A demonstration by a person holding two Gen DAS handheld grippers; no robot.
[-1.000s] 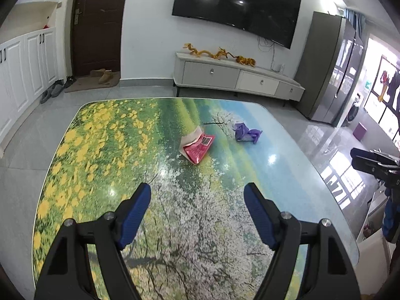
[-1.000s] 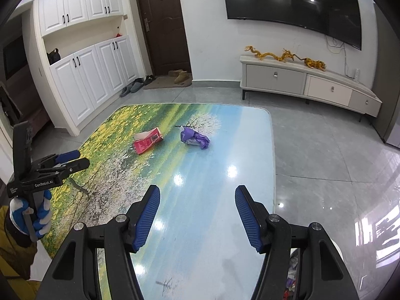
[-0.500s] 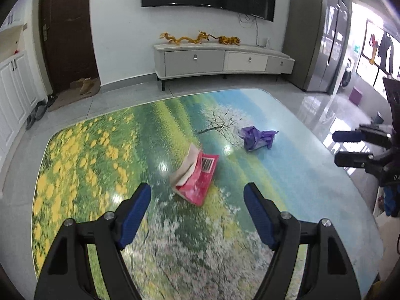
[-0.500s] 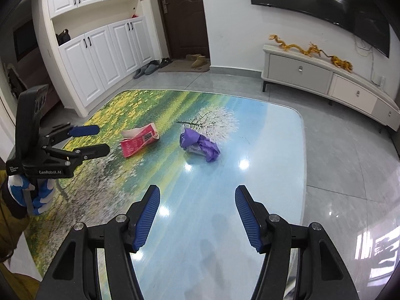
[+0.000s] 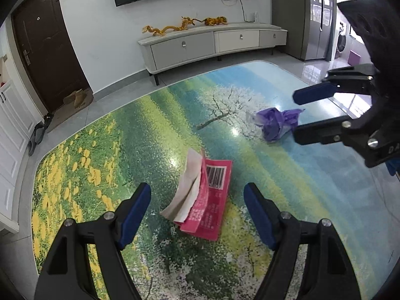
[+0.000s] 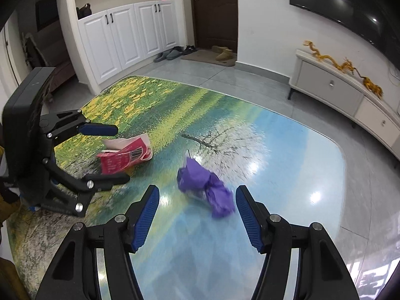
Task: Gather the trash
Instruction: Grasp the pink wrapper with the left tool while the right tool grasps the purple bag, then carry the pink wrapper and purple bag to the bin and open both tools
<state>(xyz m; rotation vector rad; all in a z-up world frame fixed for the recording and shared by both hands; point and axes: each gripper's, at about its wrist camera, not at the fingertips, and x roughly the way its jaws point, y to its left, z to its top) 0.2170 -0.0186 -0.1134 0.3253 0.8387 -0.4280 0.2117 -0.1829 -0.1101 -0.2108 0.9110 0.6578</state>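
A torn pink packet (image 5: 208,197) with a barcode and a pale flap lies on the landscape-printed table (image 5: 100,165). My left gripper (image 5: 197,200) hangs open just above it, blue pads on either side, not touching. A crumpled purple wrapper (image 6: 207,186) lies further right on the table. My right gripper (image 6: 195,201) is open over it, pads apart from it. The left wrist view also shows the purple wrapper (image 5: 277,122) with the right gripper (image 5: 296,115) beside it. In the right wrist view the pink packet (image 6: 125,156) sits between the left gripper's fingers (image 6: 100,130).
The table's far edge (image 6: 325,135) curves above grey floor tiles. A low white TV cabinet (image 5: 212,42) with golden dragon figures stands against the wall. White cupboards (image 6: 125,32), a dark door (image 5: 47,50) and shoes (image 6: 170,53) are at the back.
Both grippers have come forward and down toward the table. The pink packet now lies between the left pads, the purple wrapper between the right pads. Jaw widths are unchanged.
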